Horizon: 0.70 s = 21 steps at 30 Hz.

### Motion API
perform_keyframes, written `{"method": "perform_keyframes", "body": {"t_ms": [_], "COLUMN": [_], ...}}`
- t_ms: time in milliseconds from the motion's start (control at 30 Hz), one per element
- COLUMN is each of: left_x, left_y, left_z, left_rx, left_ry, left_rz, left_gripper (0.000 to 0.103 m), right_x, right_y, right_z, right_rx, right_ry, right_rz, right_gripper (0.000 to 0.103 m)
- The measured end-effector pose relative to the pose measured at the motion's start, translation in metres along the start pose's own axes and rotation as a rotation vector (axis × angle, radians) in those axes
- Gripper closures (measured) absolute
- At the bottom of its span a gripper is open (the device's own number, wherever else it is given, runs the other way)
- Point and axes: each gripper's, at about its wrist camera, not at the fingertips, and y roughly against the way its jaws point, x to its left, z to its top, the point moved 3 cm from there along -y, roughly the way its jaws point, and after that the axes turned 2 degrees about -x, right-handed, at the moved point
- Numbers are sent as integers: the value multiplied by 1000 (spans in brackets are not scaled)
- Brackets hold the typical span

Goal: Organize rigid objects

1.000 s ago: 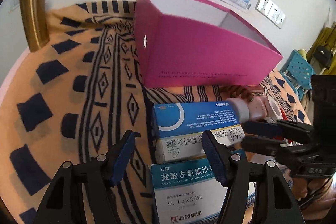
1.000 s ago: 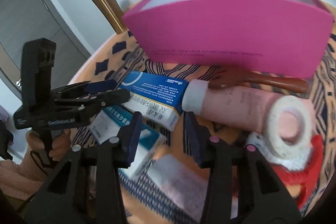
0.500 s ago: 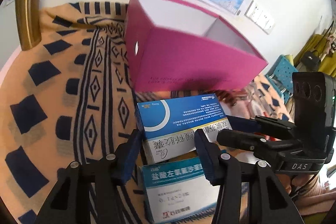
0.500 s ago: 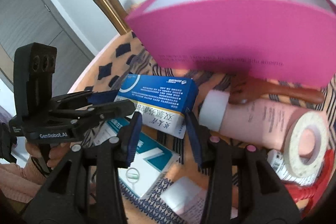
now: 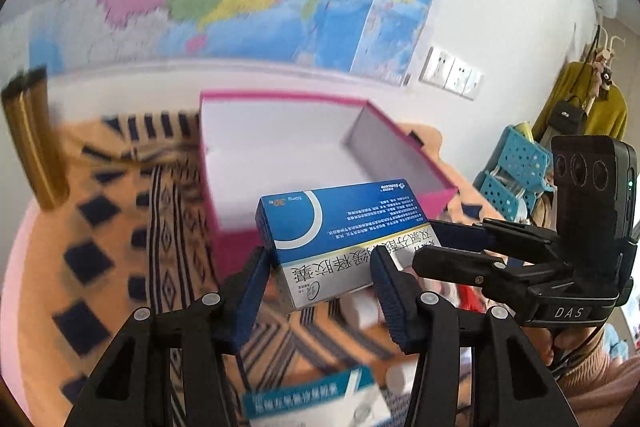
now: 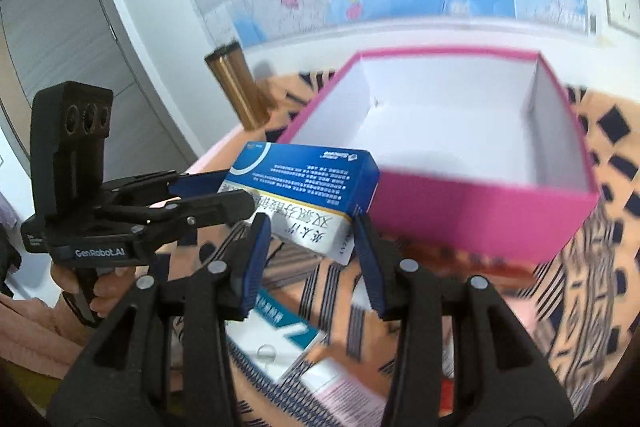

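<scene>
A blue-and-white medicine box (image 5: 340,227) hangs in the air just in front of the open pink box (image 5: 288,95), lifted off the patterned cloth. My left gripper (image 5: 320,267) is shut on its near end, pads pressing both sides. My right gripper (image 6: 312,231) is shut on the other end of the same medicine box (image 6: 308,183). In the left wrist view the right gripper (image 5: 436,239) reaches in from the right; in the right wrist view the left gripper (image 6: 244,195) reaches in from the left. The pink box (image 6: 480,215) shows a bare white inside.
A teal-and-white medicine box (image 5: 312,399) lies on the orange patterned cloth (image 5: 100,247) below the grippers, also seen as the teal-and-white box (image 6: 276,331). A pale pink packet (image 6: 340,387) lies near it. A gold cylinder (image 6: 240,91) stands at the table's back left. A map covers the wall.
The left gripper's jaws closed onto the blue-and-white box. Both grippers then rose with it, lifting it off the cloth to the height of the pink box's rim.
</scene>
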Motion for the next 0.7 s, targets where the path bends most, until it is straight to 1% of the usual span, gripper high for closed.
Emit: {"method": "perform_keyframes", "body": {"t_ms": [133, 267, 400, 533, 700], "left_x": [3, 16, 29, 39, 43], "left_y": [-10, -32, -53, -70, -84], "left_z": [26, 43, 47, 45, 41], "left_rx": [-17, 0, 37, 75, 103], "left_ry": [-11, 9, 35, 58, 43], "left_rz": [11, 35, 71, 93, 129], "left_gripper": [50, 50, 50, 50, 50], "right_x": [-12, -20, -35, -48, -59], "right_y": [3, -12, -33, -54, -71], "right_z": [25, 45, 57, 59, 54], "right_rx": [-35, -37, -2, 45, 98], "right_ry": [9, 21, -2, -27, -61], "right_rz": [-12, -14, -2, 10, 27], "right_gripper": [57, 57, 57, 57, 57]}}
